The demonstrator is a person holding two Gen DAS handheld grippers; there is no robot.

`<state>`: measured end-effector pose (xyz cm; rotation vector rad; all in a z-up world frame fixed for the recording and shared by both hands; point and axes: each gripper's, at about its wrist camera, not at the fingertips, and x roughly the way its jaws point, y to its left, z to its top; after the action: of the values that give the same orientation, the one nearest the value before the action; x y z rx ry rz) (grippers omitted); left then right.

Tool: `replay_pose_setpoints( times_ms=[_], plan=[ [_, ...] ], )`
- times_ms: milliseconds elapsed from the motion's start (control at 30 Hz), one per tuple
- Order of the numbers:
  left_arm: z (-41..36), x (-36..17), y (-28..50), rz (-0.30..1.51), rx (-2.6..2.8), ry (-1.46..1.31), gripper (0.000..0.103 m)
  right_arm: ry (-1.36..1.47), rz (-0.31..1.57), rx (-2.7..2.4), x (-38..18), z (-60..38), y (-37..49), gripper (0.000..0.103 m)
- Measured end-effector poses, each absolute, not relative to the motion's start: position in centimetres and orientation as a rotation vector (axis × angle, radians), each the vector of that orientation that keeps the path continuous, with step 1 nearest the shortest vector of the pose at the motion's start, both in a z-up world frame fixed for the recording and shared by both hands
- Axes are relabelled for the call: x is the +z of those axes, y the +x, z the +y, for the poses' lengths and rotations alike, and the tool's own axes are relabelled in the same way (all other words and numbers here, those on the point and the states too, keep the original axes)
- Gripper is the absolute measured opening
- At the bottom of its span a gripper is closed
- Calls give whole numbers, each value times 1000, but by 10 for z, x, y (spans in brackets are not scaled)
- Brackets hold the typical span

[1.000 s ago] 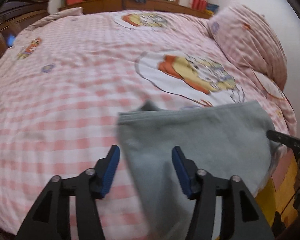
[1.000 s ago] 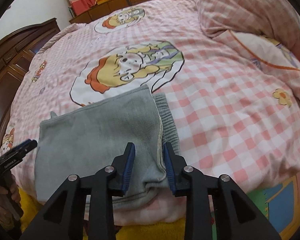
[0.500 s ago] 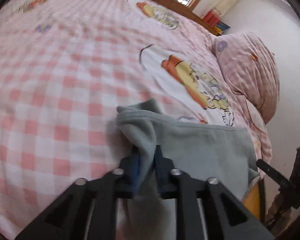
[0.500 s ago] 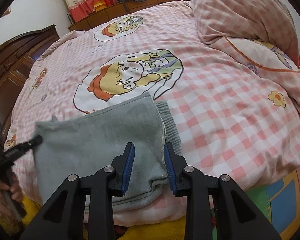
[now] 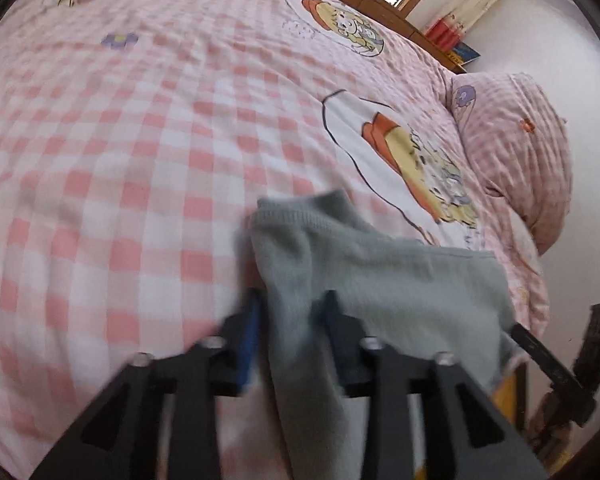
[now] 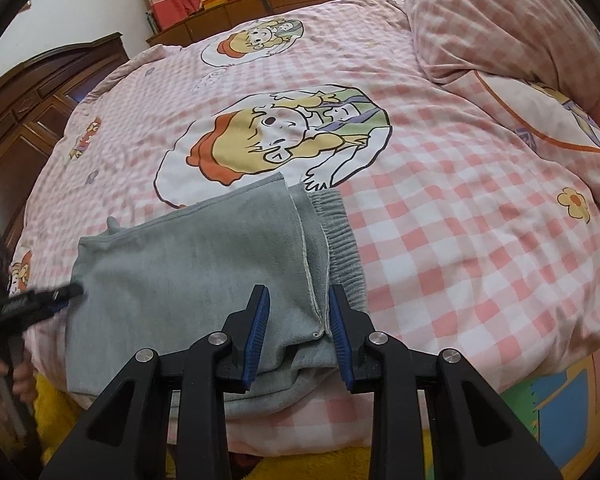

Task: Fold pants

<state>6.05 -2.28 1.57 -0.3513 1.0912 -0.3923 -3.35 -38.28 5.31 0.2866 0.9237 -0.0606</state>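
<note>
The left claw [image 5: 290,322], jaws just reopened, straddles the folded grey pants [image 6: 188,264] at their far-left edge without pinching. The right claw [image 6: 298,322] stands loose over the waistband end. Likely next: regrip and fold across the bed [image 6: 460,220].

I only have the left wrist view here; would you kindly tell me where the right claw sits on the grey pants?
Observer: The right claw is over the near end of the pants, its fingers either side of a raw folded edge. The fabric lies flat between them and is not pinched.
Operator: Thank you. Is the waistband showing on that side?
Observer: Yes, the ribbed waistband peeks out from under the folded layer, just outside the claw's right finger.
</note>
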Motion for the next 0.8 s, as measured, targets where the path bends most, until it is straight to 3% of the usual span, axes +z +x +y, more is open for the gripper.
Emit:
replay_pose_setpoints(
  times_ms=[67, 367, 400, 433, 467, 533, 667, 800],
  plan=[
    [-20, 16, 48, 1116, -420, -391, 51, 292, 924, -62, 53, -383, -35, 31],
    [-31, 3, -8, 1208, -533, -440, 57, 287, 918, -64, 56, -381, -38, 31],
    [-34, 4, -10, 1205, -539, -420, 55, 284, 914, -65, 58, -381, -40, 31],
    [-36, 6, -11, 1208, -544, -400, 35, 282, 911, -66, 60, -381, -40, 31],
    [-36, 8, -12, 1208, -545, -396, 22, 279, 908, -69, 62, -381, -41, 31],
    [-30, 15, -13, 1199, -557, -434, 13, 272, 899, -74, 65, -383, -44, 31],
    [-25, 35, -17, 1157, -527, -288, 11, 273, 908, -75, 62, -386, -45, 31],
    [-25, 8, -8, 1237, -505, -297, 13, 286, 916, -67, 59, -384, -44, 31]
  ],
)
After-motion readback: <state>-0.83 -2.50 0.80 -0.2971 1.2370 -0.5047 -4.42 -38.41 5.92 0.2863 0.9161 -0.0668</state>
